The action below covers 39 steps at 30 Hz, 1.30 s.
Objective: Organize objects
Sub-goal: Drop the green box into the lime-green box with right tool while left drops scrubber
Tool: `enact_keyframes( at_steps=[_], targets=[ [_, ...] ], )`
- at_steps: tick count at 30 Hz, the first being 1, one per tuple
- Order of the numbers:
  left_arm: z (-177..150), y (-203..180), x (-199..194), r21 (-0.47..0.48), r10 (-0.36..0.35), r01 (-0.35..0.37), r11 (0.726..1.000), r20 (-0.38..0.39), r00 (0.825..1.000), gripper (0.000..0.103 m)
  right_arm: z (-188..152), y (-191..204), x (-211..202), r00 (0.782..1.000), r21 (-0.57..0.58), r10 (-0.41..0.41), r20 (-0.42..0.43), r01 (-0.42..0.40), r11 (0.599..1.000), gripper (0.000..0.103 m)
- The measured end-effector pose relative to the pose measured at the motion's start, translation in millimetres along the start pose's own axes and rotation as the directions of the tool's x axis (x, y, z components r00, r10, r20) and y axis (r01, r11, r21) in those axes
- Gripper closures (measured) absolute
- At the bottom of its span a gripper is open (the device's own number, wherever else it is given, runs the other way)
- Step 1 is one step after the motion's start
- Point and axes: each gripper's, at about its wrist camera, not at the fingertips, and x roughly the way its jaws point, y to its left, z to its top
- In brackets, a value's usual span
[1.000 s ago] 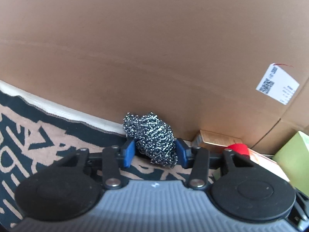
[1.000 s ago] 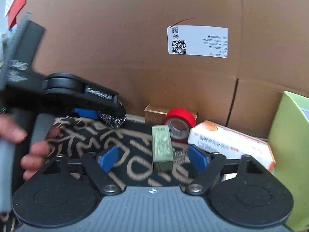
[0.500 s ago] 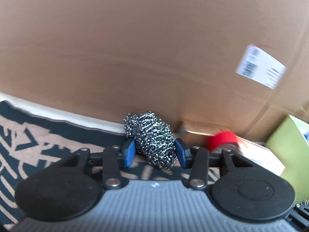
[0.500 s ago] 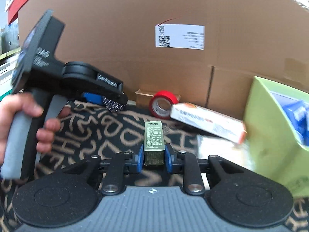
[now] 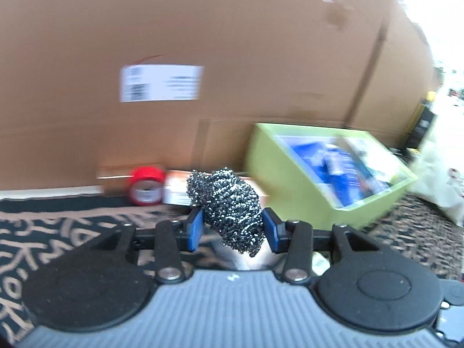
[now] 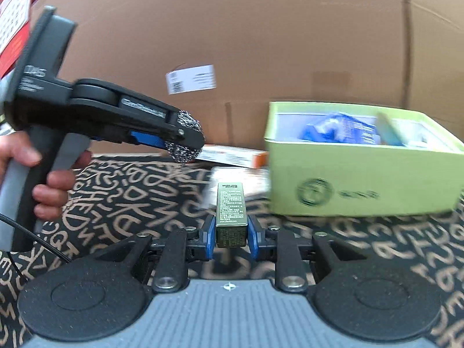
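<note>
In the left wrist view, the left gripper (image 5: 232, 229) is closed on a steel scrubber (image 5: 229, 203), with one blue pad pressing on each side of the wire ball, which sits in the lower middle of the frame and is lifted clear of the patterned cloth (image 5: 58, 232) below. Behind it, toward the centre left, a red tape roll (image 5: 145, 187) stands on its edge just beside a white and orange carton (image 5: 177, 190) (both are blurred, so the print cannot be read). At the right of the frame a green box (image 5: 293, 179) is seen from above, with blue packets inside it. A big cardboard box (image 5: 232, 43) with a white label (image 5: 161, 83) fills the whole background. In the right wrist view, the right gripper (image 6: 231, 233) is clamped on a small olive green box (image 6: 231, 217), which is held lengthwise between the blue pads in the lower middle of the frame, pointing away from the camera. The left gripper (image 6: 185, 136) shows here too, at the centre left, carrying the steel scrubber (image 6: 185, 142) above the cloth, and a person's hand (image 6: 43, 179) holds its grey handle at the left edge. The green box (image 6: 362, 174) stands on the patterned cloth (image 6: 130, 197) at the right of the frame, and the white and orange carton (image 6: 232, 155) lies just to its left, near the cardboard wall (image 6: 261, 29).
</note>
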Motion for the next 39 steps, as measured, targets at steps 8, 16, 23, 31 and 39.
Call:
enact_keyframes(
  at_steps=[8, 16, 23, 31, 39],
  targets=[
    [3.4, -60.3, -3.2, 0.062, -0.107, 0.108, 0.992, -0.02, 0.994, 0.06, -4.0, -50.9, -38.8, 0.993, 0.104, -0.083, 0.081, 0.075, 0.992, 0.076],
    [22.7, -107.8, 16.9, 0.068, -0.166, 0.17, 0.983, -0.052, 0.985, 0.06, 10.4, -98.8, -56.3, 0.967, 0.158, -0.185, 0.177, 0.158, 0.975, 0.076],
    [54.6, -146.7, 49.9, 0.093, -0.193, 0.198, 0.976, -0.052, 0.98, 0.06, 36.5, -140.2, -51.7, 0.936, 0.166, -0.262, 0.234, 0.227, 0.96, 0.076],
    [80.8, -174.2, 106.9, 0.107, -0.161, 0.164, 0.981, -0.039, 0.986, 0.058, 58.7, -179.9, -8.6, 0.92, 0.152, -0.308, 0.244, 0.277, 0.949, 0.076],
    [55.5, -155.5, 104.0, 0.088, -0.089, 0.083, 0.993, 0.065, 0.994, 0.0, 32.9, -184.0, -12.7, 0.906, 0.145, -0.334, 0.26, 0.306, 0.941, 0.035]
  ],
)
